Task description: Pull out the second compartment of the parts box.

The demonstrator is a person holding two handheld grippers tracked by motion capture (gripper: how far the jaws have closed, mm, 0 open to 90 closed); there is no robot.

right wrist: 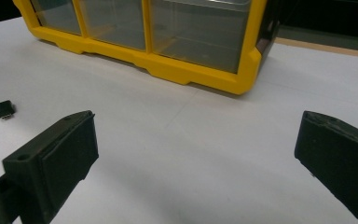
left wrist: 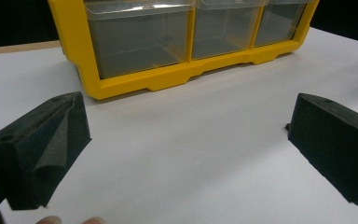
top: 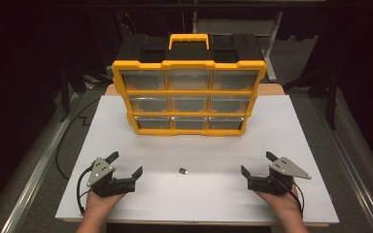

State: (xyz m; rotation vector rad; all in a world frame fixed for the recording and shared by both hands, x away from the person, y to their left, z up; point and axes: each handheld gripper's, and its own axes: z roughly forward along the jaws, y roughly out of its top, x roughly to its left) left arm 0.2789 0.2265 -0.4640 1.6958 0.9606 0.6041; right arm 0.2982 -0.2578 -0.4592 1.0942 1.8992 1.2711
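White surface [top: 281, 121] carries our yellow organizer [top: 189, 94] toward its far edge; both claws, left [top: 125, 165] and right [top: 256, 162], spread empty, should approach the small black part [top: 183, 170] near the front edge slowly.

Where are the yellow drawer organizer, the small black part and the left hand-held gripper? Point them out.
yellow drawer organizer [top: 189, 91], high view, on the frame bar between drawer rows.
small black part [top: 182, 170], high view, on its body.
left hand-held gripper [top: 125, 163], high view, midway between its fingertips.
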